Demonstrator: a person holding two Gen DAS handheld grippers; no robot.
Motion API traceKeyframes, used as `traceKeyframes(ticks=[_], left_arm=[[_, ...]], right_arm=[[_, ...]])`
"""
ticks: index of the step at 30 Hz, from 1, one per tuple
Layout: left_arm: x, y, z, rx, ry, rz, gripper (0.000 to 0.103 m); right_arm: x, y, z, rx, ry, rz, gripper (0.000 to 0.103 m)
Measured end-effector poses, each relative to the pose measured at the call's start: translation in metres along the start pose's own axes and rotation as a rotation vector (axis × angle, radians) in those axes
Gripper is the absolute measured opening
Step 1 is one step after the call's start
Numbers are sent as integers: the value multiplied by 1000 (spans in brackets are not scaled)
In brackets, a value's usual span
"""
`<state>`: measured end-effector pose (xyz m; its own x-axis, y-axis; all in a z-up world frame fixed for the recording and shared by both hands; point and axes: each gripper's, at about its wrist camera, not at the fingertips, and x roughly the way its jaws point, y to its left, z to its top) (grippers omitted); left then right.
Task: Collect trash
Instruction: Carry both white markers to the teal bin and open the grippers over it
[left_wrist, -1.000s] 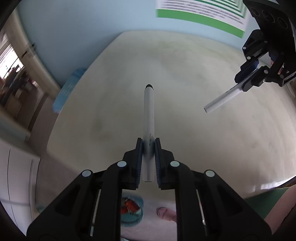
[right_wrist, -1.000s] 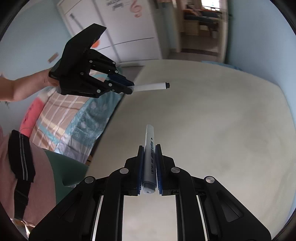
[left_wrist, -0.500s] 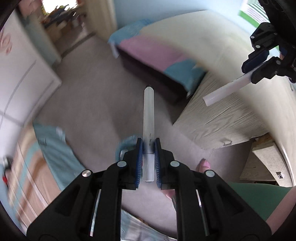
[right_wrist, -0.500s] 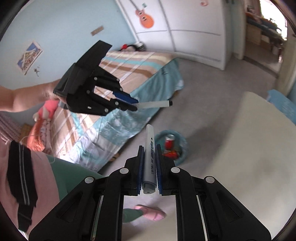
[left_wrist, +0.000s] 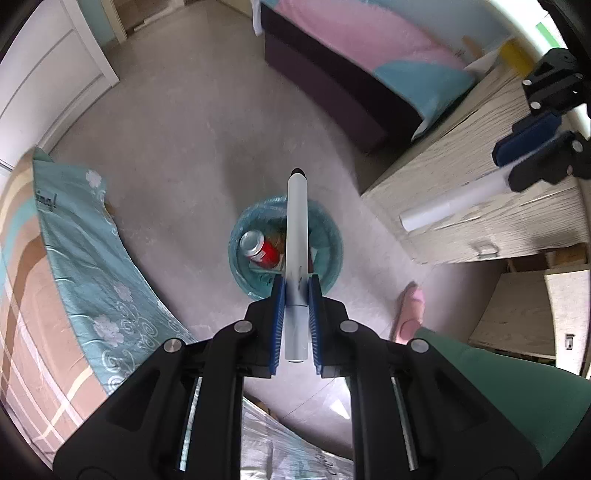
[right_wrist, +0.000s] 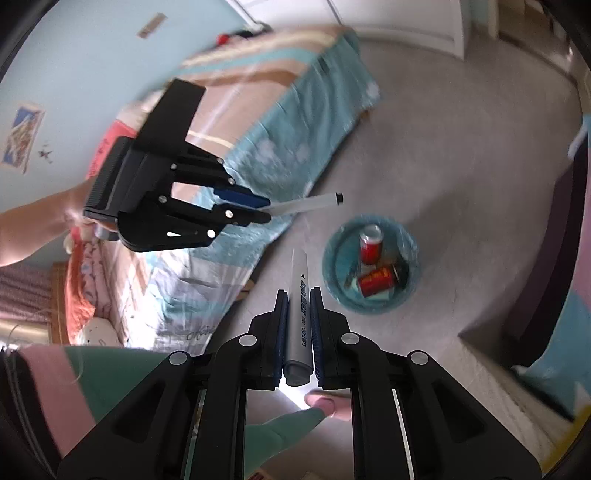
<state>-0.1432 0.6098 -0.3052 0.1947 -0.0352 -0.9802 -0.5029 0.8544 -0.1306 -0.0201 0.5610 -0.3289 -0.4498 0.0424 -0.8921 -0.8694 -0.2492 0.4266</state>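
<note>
Two markers were in hand: left gripper (left_wrist: 295, 295) clamped a white marker (left_wrist: 297, 236) above the lined bin (left_wrist: 332, 229); right gripper (right_wrist: 298, 302) pinched a grey marker (right_wrist: 300, 295) beside it. Probably light, stiff, slick barrels; mid-barrel hold looked safest.

Both views are lit by soft, even daylight, bright enough to read colours. The right wrist view is smeared by motion: the striped bed (right_wrist: 258, 122) from ten to twelve o'clock blurs, as does the left gripper (right_wrist: 264, 212). A white glare patch sits on the floor (right_wrist: 295, 393) at six o'clock. Fisheye curvature bends the edges, with black vignette corners. In the left wrist view the floor (left_wrist: 184, 129) shows faint shadows and the right gripper (left_wrist: 506, 166) at two o'clock is slightly soft.
</note>
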Motion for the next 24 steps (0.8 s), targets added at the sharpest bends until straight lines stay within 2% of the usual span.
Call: traceKeyframes(ticks=[4,10,12,13,14,15,16,17,18,24], left_arm=[[50,10,5,9,55,-26,11],[133,28,10,-56,151,-96,11],[151,33,12,-68,164,-104,11],[159,35,13,-71,171,-101,11],[169,39,14,-85,181,-106,18],[173,41,14,-96,185,-119,24],[175,43,15,-100,181,-113,35],[176,45,17,-94,174,-85,45],[176,47,18,-92,167,-75,46],[153,50,20,-105,143,-75,46]], right_arm=[[56,-34,2,117,34,-29,13],[140,-81,2,239,104,-69,14],[156,-91,2,263,117,-57,14],[163,-92,4,251,115,-68,17],[165,-93,5,242,109,-73,18],[167,-95,6,244,108,-73,23],[167,-96,7,257,107,-70,40],[165,-98,8,260,94,-78,45],[162,-97,8,258,80,-86,48],[138,-91,7,248,58,-88,48]])
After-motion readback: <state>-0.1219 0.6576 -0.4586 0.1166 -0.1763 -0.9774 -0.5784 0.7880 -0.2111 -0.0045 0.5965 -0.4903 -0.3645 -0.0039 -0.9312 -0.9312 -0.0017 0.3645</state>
